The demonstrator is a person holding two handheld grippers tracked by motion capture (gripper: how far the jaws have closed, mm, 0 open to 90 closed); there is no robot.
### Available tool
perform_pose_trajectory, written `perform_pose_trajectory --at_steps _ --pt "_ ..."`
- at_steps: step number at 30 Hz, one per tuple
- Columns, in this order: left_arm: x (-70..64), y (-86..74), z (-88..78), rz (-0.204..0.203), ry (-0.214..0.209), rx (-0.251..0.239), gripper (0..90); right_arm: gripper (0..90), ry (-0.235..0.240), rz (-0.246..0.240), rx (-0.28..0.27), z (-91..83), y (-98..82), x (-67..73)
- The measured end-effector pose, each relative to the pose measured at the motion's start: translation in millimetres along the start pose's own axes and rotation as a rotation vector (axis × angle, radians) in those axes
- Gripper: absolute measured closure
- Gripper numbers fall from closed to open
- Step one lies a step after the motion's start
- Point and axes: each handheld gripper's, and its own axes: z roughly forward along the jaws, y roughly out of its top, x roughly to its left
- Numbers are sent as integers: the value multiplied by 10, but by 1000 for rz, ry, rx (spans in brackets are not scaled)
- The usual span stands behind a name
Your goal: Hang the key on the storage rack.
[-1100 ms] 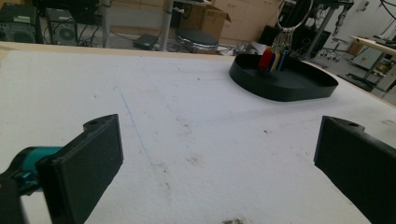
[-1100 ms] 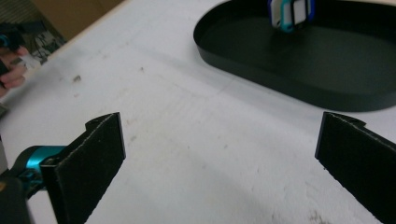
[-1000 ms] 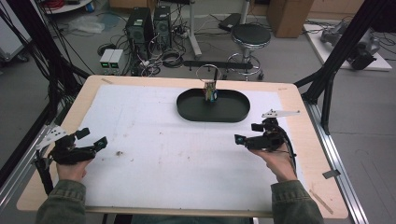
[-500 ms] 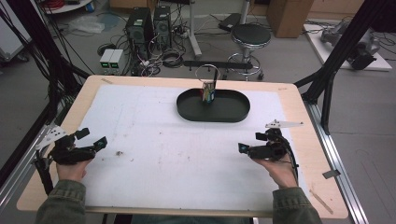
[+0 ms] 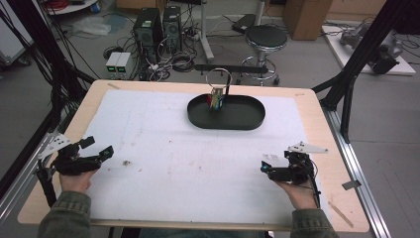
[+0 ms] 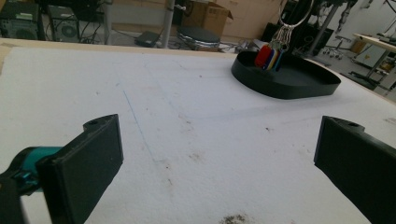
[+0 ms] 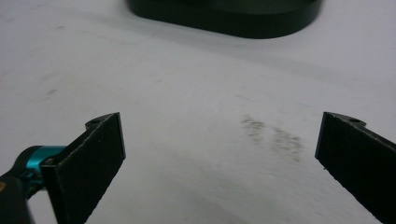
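**Right claw drawn back toward the near edge, tray far ahead**

Since a second ago the right claw (image 5: 265, 169) has slid down and to the right in the high view, away from the black oval tray (image 5: 247, 123), and now rests low on the white surface (image 5: 163, 148) near the lower right of the frame. At the lower left, the left claw (image 5: 99, 148) sits where it was.

Both claws stand wide apart and hold nothing; each gripper view shows its two black jaws well separated over bare surface.

A key ring with coloured tags (image 5: 216, 97) stands in the left end of the tray, at the upper middle of the high view, its wire loop upright. It lies well ahead of both claws: up and to the left of the right claw, up and to the right of the left one. I judge the right claw somewhat nearer. The tray's long axis runs left to right.

How the ring is held upright is hard to make out. In the right gripper view the tray is cut off by the top edge.
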Motion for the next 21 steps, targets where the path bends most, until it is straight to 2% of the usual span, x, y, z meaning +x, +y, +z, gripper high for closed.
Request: perform_pose_trajectory --at_steps 2,3,7,9,11,13,16,21 --pt "0 0 0 1 0 -1 17 5 -81 1 -39 -12 -32 -13" --pt "0 0 -1 1 0 -1 17 5 -147 5 -71 -23 -53 -13" --pt "2 0 -2 0 2 -4 17 4 -275 23 -217 -108 -78 -6" --pt "4 0 -2 0 2 -5 17 4 -315 38 -313 -193 -75 4" --pt "2 0 -3 0 2 -6 17 4 -326 64 -398 -270 -79 3" --pt "-1 -1 -3 0 1 -7 17 5 -327 75 -445 -320 -87 -3" --pt "-2 -4 -5 -3 1 -10 17 4 -323 79 -447 -330 -91 2" --pt "2 -4 -9 -1 3 -11 17 5 -332 41 -445 -319 -88 24"
